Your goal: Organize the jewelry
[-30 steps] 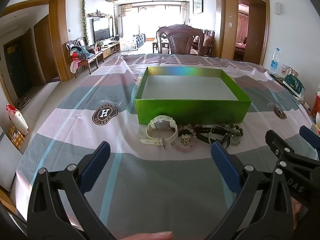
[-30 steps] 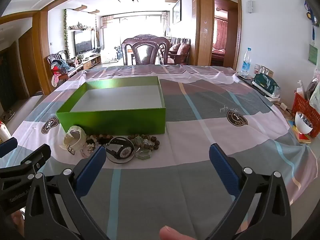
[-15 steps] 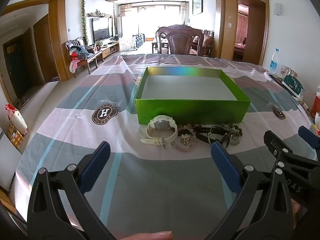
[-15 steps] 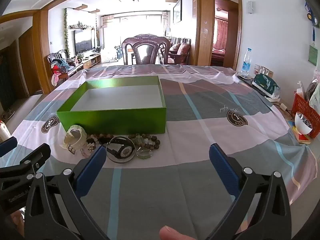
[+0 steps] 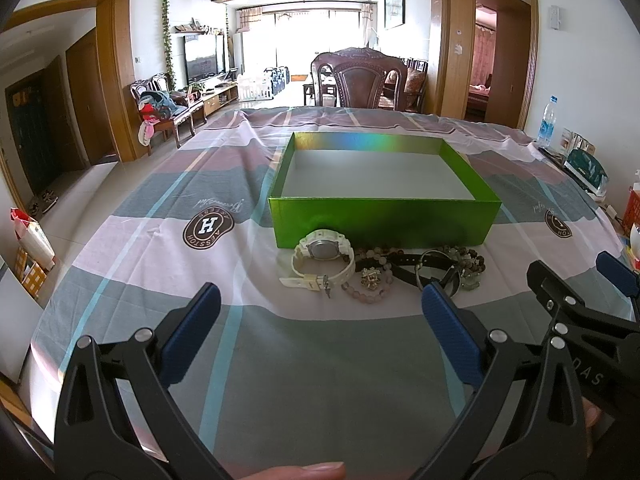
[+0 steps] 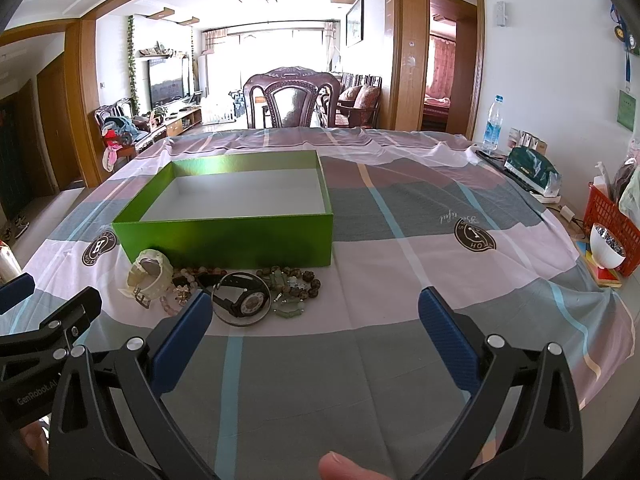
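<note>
Left tongs [image 5: 320, 312] spread wide, blue pads apart, gripping nothing, hovering over the striped-cloth-covered desk [image 5: 320, 360]. Right tongs [image 6: 312, 312] equally wide apart, empty, touching nothing. Jewelry heap sits on the cloth just in front of the shiny green open cardboard box [image 5: 384, 224]: white plastic wristwatch [image 5: 322, 258], pink bead bracelet [image 5: 370, 284], black round-faced wristwatch [image 6: 244, 300], brown and green bead strands [image 6: 294, 284]. Box interior holds nothing.

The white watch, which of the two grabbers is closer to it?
Left. The white watch lies straight ahead of the left gripper, between its open jaws' lines. The right gripper sits further right, the watch off its left side.
</note>
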`<state>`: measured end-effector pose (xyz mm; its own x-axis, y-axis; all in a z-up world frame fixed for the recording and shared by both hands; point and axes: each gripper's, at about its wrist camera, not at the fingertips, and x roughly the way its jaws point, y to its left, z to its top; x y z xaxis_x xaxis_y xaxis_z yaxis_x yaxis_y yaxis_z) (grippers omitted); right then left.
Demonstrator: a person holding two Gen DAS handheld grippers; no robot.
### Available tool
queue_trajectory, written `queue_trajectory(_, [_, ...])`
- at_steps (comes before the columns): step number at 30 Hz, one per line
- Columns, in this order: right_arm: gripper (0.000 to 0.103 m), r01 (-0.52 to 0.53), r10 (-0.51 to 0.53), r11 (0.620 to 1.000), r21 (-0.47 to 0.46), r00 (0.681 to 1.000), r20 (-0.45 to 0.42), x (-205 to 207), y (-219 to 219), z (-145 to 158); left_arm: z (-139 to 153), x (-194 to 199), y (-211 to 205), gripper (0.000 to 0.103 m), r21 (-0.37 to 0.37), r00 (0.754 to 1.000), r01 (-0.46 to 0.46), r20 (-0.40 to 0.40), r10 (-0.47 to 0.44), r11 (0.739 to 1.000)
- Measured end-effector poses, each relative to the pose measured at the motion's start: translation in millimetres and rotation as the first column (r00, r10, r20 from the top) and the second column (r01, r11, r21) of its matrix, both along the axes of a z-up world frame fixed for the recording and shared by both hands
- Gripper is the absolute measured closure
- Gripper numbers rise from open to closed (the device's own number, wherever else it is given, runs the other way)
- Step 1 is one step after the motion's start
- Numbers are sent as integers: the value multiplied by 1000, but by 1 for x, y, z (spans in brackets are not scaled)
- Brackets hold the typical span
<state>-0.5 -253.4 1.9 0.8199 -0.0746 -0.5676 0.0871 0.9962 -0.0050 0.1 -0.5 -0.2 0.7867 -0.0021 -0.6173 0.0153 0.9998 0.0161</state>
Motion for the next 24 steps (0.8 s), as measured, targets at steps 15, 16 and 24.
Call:
queue_trajectory(15, [2,0,0,1000,3,1000,-3,0,-2,-4,0,0,0,4,0,1000,1,-2,-1,1000])
queue_trajectory(16, [2,0,0,1000,3,1000,-3,0,-2,-4,0,0,-1,4,0,1000,1,-2,-1,1000])
queue_trajectory(24, [2,0,0,1000,4,1000,-3,-1,-3,-5,0,0,-1,4,0,1000,0,-2,0,1000])
